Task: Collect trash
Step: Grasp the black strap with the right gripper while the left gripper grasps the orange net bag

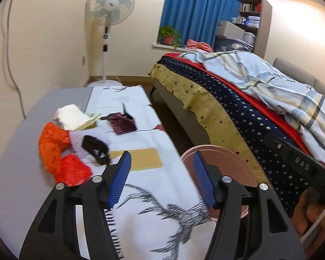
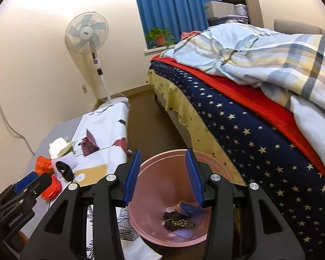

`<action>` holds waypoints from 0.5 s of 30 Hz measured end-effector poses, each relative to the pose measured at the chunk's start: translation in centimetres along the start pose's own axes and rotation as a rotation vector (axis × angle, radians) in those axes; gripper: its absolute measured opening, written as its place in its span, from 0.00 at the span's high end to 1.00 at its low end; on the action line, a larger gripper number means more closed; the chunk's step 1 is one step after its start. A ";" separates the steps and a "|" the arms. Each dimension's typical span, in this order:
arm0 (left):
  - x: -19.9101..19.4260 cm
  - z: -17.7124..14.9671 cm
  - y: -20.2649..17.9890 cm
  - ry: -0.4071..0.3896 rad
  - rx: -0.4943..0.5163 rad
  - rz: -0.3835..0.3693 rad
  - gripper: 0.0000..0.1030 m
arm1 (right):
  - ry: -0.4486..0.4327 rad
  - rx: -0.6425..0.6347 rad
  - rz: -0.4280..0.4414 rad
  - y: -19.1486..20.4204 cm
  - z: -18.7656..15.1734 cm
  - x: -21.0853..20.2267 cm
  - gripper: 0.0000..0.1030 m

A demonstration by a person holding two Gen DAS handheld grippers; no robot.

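My left gripper had its ribbed blue pads apart with nothing between them, and my right gripper gaped empty over the round pink bin. Crumpled dark and blue scraps lay at its bottom. On the printed tablecloth sat crinkly orange plastic, a black strap and white paper.

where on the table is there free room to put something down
Free: the near patterned cloth between the tan mat and the pink bin; also the far end beyond the striped box. Crowded: the left side, with orange bags, black strap, white paper.
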State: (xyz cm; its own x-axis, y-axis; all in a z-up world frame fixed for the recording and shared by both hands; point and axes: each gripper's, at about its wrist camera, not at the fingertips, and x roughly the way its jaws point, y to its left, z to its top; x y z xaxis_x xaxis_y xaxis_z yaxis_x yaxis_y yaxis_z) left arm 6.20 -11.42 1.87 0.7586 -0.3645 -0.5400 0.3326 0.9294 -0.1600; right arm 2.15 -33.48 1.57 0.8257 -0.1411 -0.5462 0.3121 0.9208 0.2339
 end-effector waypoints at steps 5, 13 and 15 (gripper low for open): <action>-1.1 -0.3 2.3 -0.018 -0.025 0.051 0.42 | 0.002 -0.020 0.037 1.2 -0.2 0.1 0.57; -1.6 -0.9 5.9 -0.033 -0.108 0.131 0.43 | -0.008 -0.028 0.105 3.1 -0.3 0.1 0.48; -1.5 -1.1 6.9 -0.034 -0.136 0.163 0.43 | -0.006 -0.033 0.122 3.7 -0.5 0.3 0.48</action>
State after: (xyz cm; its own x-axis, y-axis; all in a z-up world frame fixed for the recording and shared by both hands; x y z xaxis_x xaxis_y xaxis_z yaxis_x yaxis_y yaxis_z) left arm 6.75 -4.37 0.66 0.8156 -0.2086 -0.5396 0.1275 0.9746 -0.1842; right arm 3.32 -29.92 1.94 0.8593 -0.0290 -0.5107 0.1934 0.9427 0.2720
